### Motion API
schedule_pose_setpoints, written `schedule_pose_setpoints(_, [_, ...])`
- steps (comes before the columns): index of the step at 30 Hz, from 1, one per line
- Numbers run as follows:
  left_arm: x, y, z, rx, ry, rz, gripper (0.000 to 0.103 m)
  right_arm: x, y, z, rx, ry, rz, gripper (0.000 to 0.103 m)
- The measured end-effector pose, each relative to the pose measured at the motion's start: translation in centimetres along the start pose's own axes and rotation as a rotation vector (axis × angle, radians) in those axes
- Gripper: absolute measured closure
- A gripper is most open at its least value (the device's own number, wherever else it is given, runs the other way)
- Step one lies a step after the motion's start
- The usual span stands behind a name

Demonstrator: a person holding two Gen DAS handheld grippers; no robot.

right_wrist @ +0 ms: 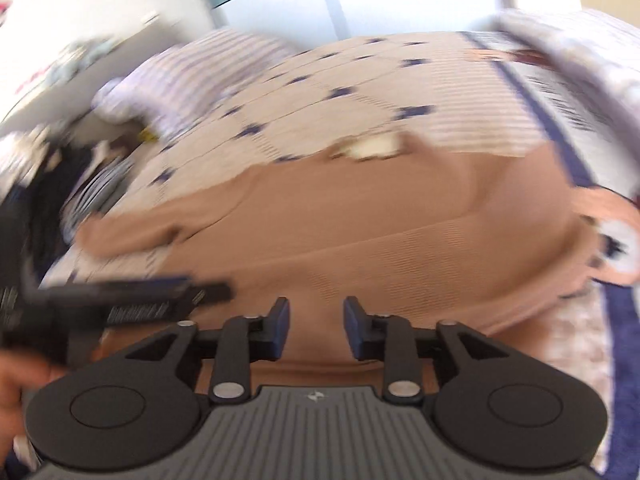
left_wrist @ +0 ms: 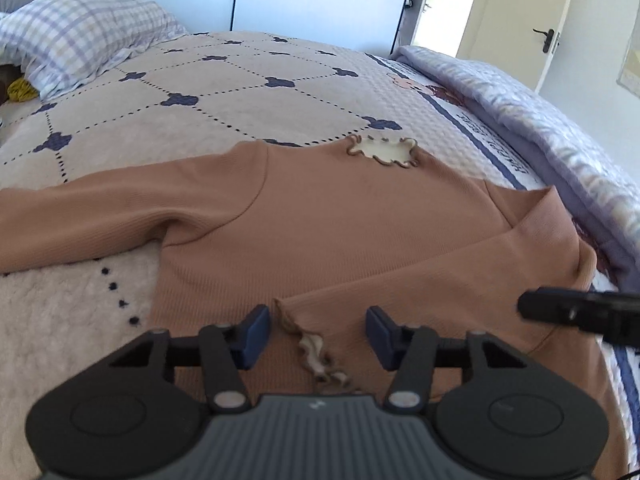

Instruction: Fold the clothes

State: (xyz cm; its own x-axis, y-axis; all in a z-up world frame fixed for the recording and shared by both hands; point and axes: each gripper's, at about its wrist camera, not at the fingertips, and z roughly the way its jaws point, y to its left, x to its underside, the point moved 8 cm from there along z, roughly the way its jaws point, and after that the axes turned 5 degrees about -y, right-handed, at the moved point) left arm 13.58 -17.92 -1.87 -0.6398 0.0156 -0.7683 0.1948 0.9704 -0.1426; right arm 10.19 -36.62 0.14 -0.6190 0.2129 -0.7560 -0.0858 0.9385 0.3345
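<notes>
A brown long-sleeved top [left_wrist: 320, 216] lies flat on the bed, its frilled neckline [left_wrist: 382, 151] at the far side. One sleeve [left_wrist: 100, 208] stretches out to the left. The other sleeve [left_wrist: 440, 280] is folded across the body and ends in a frilled cuff [left_wrist: 316, 354]. My left gripper [left_wrist: 318, 332] is open just above that cuff, which lies between the pads without touching them. My right gripper [right_wrist: 316, 328] hangs open over the top's near part [right_wrist: 360, 248], with only flat cloth under it. In the left wrist view its black tip [left_wrist: 576, 312] shows at the right.
The top rests on a quilted beige bed cover [left_wrist: 240, 92] with navy clover marks. A checked pillow [left_wrist: 80, 28] lies at the far left and a lilac blanket [left_wrist: 540, 120] runs along the right edge. A door [left_wrist: 520, 20] stands beyond. The right wrist view is blurred.
</notes>
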Motion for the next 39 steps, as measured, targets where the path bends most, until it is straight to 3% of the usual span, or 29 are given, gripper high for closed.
schedule_pose_setpoints(2, [0.0, -0.3, 0.0, 0.001, -0.009, 0.014, 0.086, -0.7, -3.3, -0.7, 0.102, -0.048, 0.124, 0.064])
schedule_pose_setpoints(5, [-0.3, -0.3, -0.3, 0.009, -0.024, -0.009, 0.092, -0.9, -7.9, -2.0, 0.191, -0.112, 0.324, 0.064])
schedule_pose_setpoints(11, [-2.4, 1.4, -2.7, 0.012, -0.12, -0.134, 0.092, -0.4, -11.3, -3.6, 0.074, -0.215, 0.685, 0.064])
schedule_pose_setpoints(13, [-3.1, 2.9, -4.1, -0.059, -0.179, -0.145, 0.093, -0.4, -12.0, -3.9, 0.075, -0.237, 0.754, 0.064])
schedule_pose_setpoints(16, [-3.6, 5.4, -5.7, -0.146, -0.236, -0.173, 0.093, -0.7, -12.5, -4.1, 0.097, -0.242, 0.796, 0.061])
schedule_pose_setpoints(23, [-2.6, 7.4, -6.1, -0.128, -0.192, -0.248, 0.092, -0.7, -9.4, -2.1, -0.086, -0.151, 0.805, 0.061])
schedule_pose_setpoints(28, [-2.2, 7.4, -6.1, -0.128, -0.181, -0.253, 0.092, 0.1, -10.6, -0.6, 0.016, -0.129, 0.825, 0.06])
schedule_pose_setpoints(32, [-2.1, 7.7, -6.0, -0.105, -0.176, -0.284, 0.092, 0.5, -12.2, -0.2, -0.011, -0.153, 0.918, 0.061])
schedule_pose_setpoints(34, [-1.9, 7.8, -5.8, -0.092, -0.158, -0.304, 0.092, 0.3, -12.8, -0.6, -0.008, -0.193, 0.946, 0.069])
schedule_pose_setpoints(35, [-1.8, 7.8, -5.7, -0.085, -0.149, -0.314, 0.092, 0.3, -13.1, -0.7, 0.005, -0.206, 0.956, 0.087])
schedule_pose_setpoints(39, [-0.4, 7.9, -4.8, -0.089, -0.069, -0.329, 0.092, 0.9, -14.2, -0.9, 0.019, -0.232, 1.041, 0.092])
